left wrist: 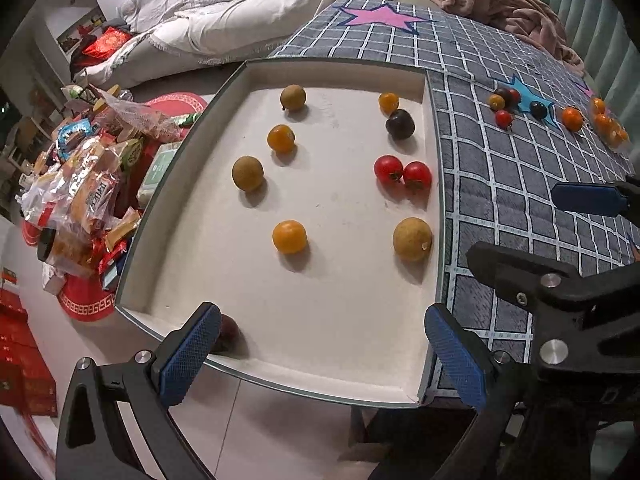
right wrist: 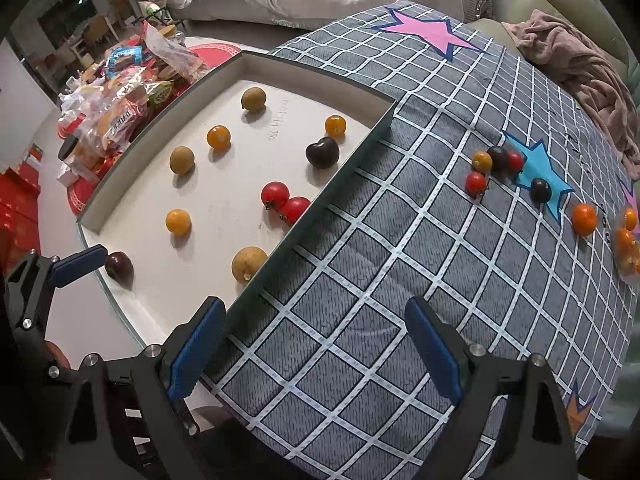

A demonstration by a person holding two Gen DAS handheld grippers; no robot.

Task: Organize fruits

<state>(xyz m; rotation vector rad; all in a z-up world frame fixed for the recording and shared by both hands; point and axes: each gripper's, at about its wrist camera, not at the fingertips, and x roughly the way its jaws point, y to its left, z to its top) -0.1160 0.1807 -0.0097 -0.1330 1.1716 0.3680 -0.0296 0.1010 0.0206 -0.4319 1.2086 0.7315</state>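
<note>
A shallow white tray (left wrist: 340, 288) holds scattered fruit: brown longans (left wrist: 412, 239), orange tomatoes (left wrist: 289, 236), two red tomatoes (left wrist: 403, 172) and a dark cherry (left wrist: 400, 124). My left gripper (left wrist: 324, 356) hovers open over the tray's near edge. A dark plum (left wrist: 228, 334) lies just inside its left finger, partly hidden. In the right wrist view that plum (right wrist: 119, 266) sits beside a blue finger (right wrist: 78, 266) of the left gripper. My right gripper (right wrist: 316, 352) stands open above the checked cloth (right wrist: 360, 280), with nothing between its fingers. More small fruits (right wrist: 494, 166) lie on the cloth.
Snack packets (left wrist: 88, 192) are piled on a table left of the tray. A pink blanket (right wrist: 580, 68) lies at the cloth's far right. A bag of orange fruits (right wrist: 626, 240) sits at the right edge. A sofa (left wrist: 240, 12) stands behind.
</note>
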